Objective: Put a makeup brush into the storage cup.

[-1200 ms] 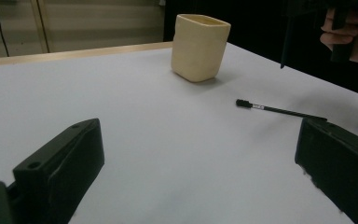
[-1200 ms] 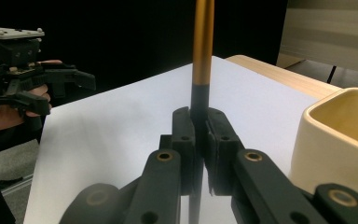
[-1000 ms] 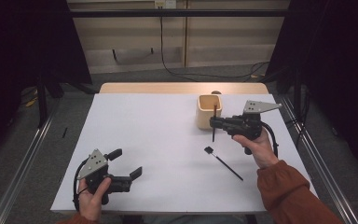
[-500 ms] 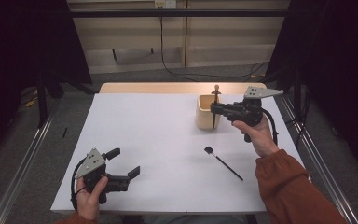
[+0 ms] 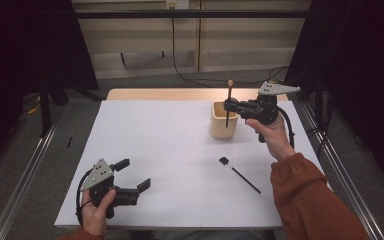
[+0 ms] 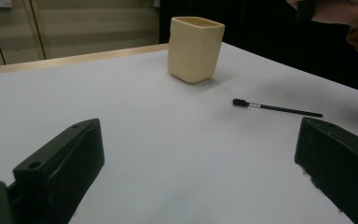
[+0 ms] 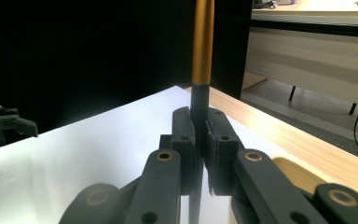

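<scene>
My right gripper is shut on a thin brush with a black lower shaft and an orange-gold upper handle, held upright. Its lower end hangs at the mouth of a cream square cup at the far right of the white table. In the right gripper view the pads clamp the black shaft. A second black brush lies flat nearer the person, also seen as a black brush in the left gripper view beside the cup. My left gripper rests open at the near left, jaws apart with nothing between.
A white sheet covers the table, with a bare wooden strip along the far edge. Metal rails run along both sides on the floor. An orange sleeve reaches in from the bottom right. Dark curtains stand left and right.
The right gripper has carried the upright brush up and away from the person, from beside the cup to over its mouth. The left gripper has stayed put.
</scene>
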`<state>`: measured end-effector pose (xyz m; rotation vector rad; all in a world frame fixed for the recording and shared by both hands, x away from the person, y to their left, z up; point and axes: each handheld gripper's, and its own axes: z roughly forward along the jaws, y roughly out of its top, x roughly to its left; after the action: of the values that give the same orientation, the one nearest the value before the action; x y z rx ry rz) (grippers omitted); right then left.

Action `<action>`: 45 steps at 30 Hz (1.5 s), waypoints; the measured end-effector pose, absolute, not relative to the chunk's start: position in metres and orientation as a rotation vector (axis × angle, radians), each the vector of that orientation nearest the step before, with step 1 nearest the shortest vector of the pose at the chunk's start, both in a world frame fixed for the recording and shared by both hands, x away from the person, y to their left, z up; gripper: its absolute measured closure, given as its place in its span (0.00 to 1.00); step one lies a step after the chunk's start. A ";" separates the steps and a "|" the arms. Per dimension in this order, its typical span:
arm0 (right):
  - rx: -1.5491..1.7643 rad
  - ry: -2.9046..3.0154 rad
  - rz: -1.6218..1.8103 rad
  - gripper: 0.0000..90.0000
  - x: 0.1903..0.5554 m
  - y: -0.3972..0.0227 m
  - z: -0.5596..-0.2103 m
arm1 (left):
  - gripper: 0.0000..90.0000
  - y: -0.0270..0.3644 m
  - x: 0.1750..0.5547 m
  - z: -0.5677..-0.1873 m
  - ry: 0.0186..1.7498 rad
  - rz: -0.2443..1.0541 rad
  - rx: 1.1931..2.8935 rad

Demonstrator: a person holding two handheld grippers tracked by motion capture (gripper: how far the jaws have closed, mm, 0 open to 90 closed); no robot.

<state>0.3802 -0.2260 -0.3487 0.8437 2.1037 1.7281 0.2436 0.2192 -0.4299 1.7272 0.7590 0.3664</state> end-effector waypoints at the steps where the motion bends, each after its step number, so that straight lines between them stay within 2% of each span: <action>1: 0.846 2.106 1.723 0.93 0.382 -0.225 -0.349 | 0.01 0.219 0.244 -0.430 0.759 0.367 1.727; 10: 0.872 2.069 1.697 0.93 0.403 -0.227 -0.341 | 0.01 0.219 0.244 -0.429 0.761 0.375 1.738; 30: 0.941 2.055 1.604 0.93 0.442 -0.224 -0.351 | 0.02 0.221 0.246 -0.430 0.759 0.380 1.740; 45: 0.990 2.091 1.578 0.93 0.442 -0.224 -0.383 | 0.02 0.224 0.248 -0.430 0.778 0.389 1.725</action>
<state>0.4420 -0.2245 -0.3830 0.9902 2.0908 1.5784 0.2481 0.2241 -0.4298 1.7250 0.7776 0.3895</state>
